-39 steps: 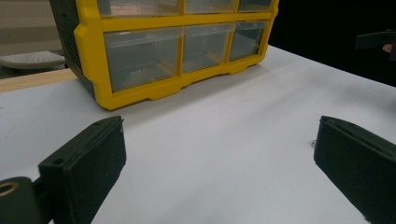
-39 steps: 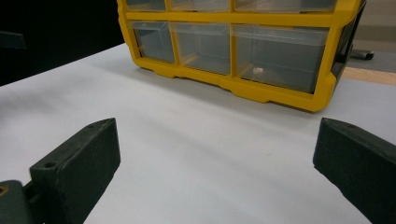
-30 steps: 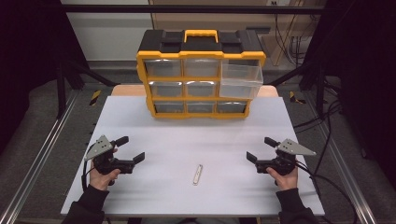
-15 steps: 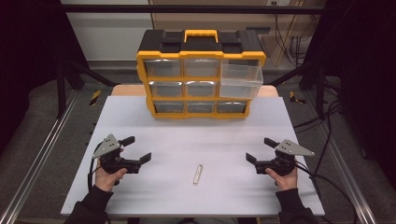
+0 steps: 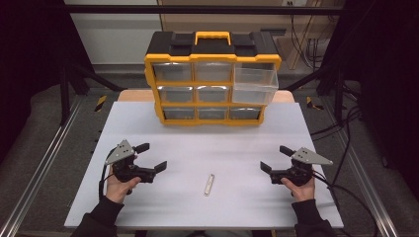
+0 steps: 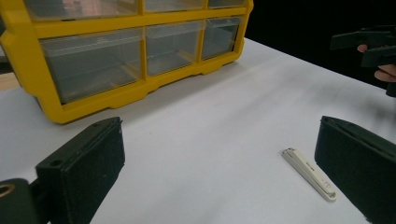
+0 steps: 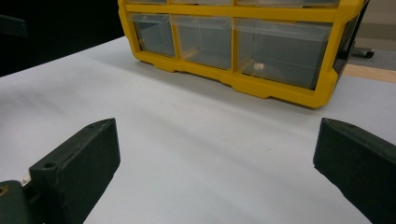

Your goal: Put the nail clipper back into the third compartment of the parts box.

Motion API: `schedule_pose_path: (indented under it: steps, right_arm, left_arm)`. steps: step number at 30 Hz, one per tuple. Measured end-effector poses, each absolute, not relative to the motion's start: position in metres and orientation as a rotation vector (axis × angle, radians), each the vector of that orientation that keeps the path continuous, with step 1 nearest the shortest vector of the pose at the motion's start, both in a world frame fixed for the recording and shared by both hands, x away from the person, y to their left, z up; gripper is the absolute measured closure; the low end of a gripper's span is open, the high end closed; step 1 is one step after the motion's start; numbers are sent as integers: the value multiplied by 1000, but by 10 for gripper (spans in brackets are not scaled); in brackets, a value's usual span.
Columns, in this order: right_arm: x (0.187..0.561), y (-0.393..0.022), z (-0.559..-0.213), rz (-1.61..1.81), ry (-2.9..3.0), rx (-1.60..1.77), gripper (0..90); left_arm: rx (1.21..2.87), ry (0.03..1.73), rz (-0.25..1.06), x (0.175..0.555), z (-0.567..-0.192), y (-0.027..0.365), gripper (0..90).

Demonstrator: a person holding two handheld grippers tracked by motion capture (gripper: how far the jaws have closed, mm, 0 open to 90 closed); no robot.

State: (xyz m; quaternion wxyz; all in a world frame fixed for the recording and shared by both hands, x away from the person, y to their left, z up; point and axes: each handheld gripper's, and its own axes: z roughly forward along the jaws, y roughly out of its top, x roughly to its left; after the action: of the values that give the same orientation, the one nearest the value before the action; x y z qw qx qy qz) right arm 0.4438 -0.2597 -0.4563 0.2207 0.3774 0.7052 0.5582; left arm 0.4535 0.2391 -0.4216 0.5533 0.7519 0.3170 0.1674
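One nail clipper point(image 5: 209, 184) near the desk's point(image 5: 326, 207) front edge; one nine-drawer organizer point(image 5: 212, 79) at the rear. Left gripper point(image 5: 150, 159) and right gripper point(image 5: 274, 159) level, jaws apart, empty.

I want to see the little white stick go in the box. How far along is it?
Done: one top drawer of the yellow organizer is pulled out. In hand: nothing; the left gripper is open, pointing toward the small white stick lying on the table. The right gripper is open too. Left, probably: pick it up, drop it in, shut the drawer.
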Motion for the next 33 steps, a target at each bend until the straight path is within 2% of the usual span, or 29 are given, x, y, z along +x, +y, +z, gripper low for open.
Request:
schedule_pose_path:
  steps: [21, 33]
  right_arm:
    - [444, -260, -456, 1532, 1951, 1045, 8]
    - [444, -259, -457, 1529, 1958, 1044, 8]
  left_arm:
    - [1849, 694, 377, 457, -405, 184, 19]
    - [1892, 676, 341, 459, -409, 150, 25]
